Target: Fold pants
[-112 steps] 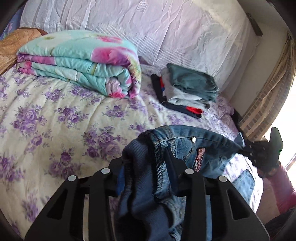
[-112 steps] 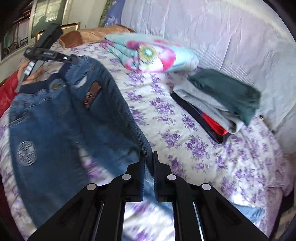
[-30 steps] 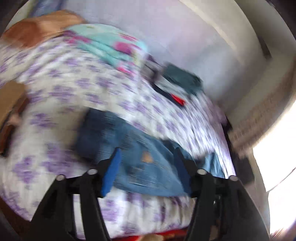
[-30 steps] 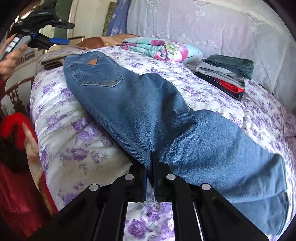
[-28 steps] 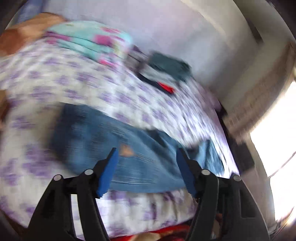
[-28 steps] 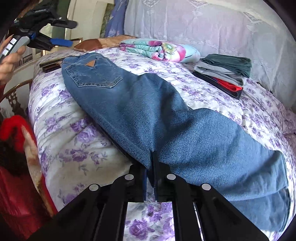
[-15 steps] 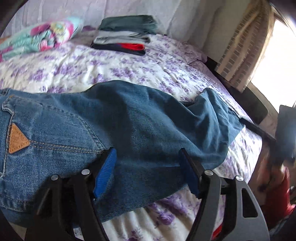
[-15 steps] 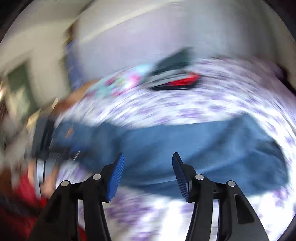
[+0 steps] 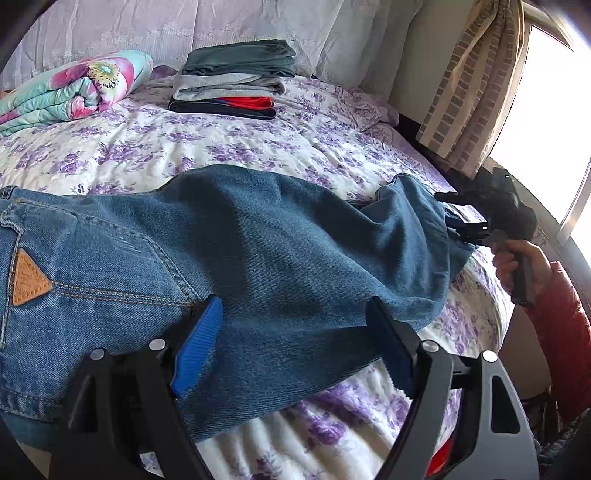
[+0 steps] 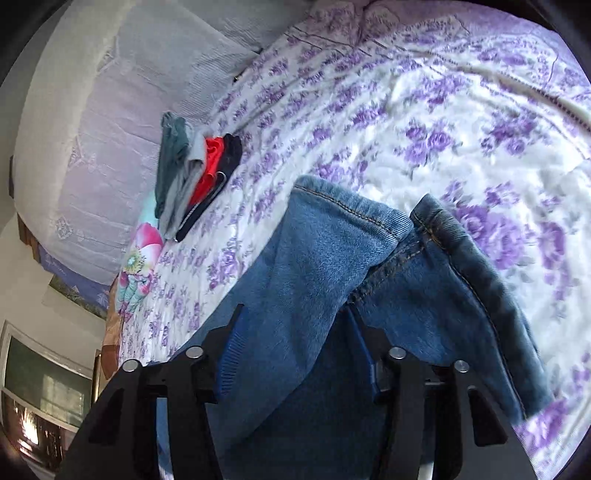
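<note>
Blue jeans (image 9: pixel 229 251) lie folded lengthwise across the flowered bed (image 9: pixel 207 147), the back pocket with its tan patch (image 9: pixel 27 278) at the left and the hems at the right. My left gripper (image 9: pixel 295 321) is open, with its jaws wide apart over the thigh part, holding nothing. My right gripper (image 9: pixel 467 218) is at the hem end of the legs. In the right wrist view my right gripper (image 10: pixel 295 321) is open, and the leg hems (image 10: pixel 354 236) lie between its jaws.
A stack of folded clothes (image 9: pixel 232 79) sits at the back of the bed by the white pillows (image 9: pixel 258 26). A rolled floral quilt (image 9: pixel 70 88) lies at the back left. A curtain (image 9: pixel 476 81) and a bright window are at the right.
Both grippers have let go of the jeans and opened. The jeans now lie flat on the bed. My right gripper has swung to the hem end and closed in on it.
</note>
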`<state>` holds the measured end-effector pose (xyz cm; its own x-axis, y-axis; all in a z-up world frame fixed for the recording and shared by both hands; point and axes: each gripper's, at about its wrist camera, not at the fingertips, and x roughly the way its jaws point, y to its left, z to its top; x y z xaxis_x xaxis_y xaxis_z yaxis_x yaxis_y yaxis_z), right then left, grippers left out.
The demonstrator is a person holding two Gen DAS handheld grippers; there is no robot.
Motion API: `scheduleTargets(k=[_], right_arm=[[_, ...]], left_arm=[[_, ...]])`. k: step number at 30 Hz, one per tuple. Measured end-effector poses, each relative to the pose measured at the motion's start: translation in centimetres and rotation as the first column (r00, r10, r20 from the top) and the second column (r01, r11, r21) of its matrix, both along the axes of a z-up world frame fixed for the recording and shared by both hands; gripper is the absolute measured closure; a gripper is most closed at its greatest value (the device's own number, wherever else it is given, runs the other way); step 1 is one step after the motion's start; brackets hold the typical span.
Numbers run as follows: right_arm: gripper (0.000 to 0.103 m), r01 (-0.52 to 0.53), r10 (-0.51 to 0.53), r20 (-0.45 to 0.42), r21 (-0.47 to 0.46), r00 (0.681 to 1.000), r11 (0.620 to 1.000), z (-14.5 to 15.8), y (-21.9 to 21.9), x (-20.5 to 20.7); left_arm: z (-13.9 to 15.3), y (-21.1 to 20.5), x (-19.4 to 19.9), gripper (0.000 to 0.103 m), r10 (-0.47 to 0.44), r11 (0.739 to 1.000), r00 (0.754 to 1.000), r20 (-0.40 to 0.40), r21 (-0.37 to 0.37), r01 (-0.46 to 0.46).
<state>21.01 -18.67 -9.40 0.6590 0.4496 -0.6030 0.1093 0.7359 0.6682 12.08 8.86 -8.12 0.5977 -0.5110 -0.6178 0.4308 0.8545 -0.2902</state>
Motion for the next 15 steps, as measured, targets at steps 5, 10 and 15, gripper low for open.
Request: scheduleTargets(k=[5,10,15], right_arm=[[0.096,-0.018,0.022,0.063,-0.071,0.998,0.997,1.8,1.7,0.7],[0.096,-0.001,0.031,0.293,-0.104,0.956,0.995,9.0,1.3,-5.0],[0.096,0.088,-0.074,0.154,-0.088,0.985,0.992,2.9,-2.7,-9.5]], left_arm=[[0.0,0.1,0.0,0.026,0.000,1.000,1.000,-0.001,-0.001,0.000],[0.0,0.2,-0.1,0.026,0.000,1.000,1.000,-0.004,-0.018,0.000],[0.0,0.2,-0.3,0.026,0.000,1.000,1.000,-0.004,-0.028,-0.001]])
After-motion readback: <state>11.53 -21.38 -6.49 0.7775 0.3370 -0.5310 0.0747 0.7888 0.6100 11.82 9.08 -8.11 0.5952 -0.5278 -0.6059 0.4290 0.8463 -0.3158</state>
